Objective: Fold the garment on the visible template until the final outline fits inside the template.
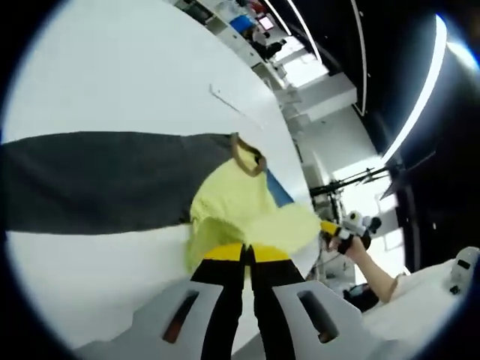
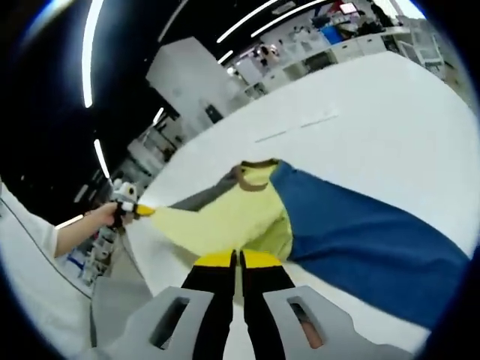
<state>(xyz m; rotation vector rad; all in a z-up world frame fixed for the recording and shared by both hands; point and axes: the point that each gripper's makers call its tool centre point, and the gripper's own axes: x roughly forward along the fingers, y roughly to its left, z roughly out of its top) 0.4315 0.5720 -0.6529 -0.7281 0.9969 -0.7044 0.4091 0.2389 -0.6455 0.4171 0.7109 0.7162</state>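
Note:
The garment [image 1: 240,202] is pale yellow with a brown collar [image 1: 246,159], a dark grey part [image 1: 97,180] running left and a blue part [image 1: 279,191] behind. My left gripper [image 1: 246,253] is shut on its yellow hem. A hand holds my right gripper [image 1: 346,231] at the right, pinching the garment's far corner. In the right gripper view, the yellow cloth [image 2: 225,217] lies beside a broad blue panel [image 2: 375,240], and my right gripper [image 2: 240,259] is shut on the yellow edge. My left gripper [image 2: 127,204], held by a hand, stretches the cloth leftward.
The white table [image 1: 135,67] spreads wide beneath the garment, with faint line marks [image 1: 232,103] beyond the collar, also seen as line marks [image 2: 319,120] in the right gripper view. Shelves and equipment [image 2: 330,37] stand past the table's far edge. A person's white sleeve [image 2: 22,247] is at left.

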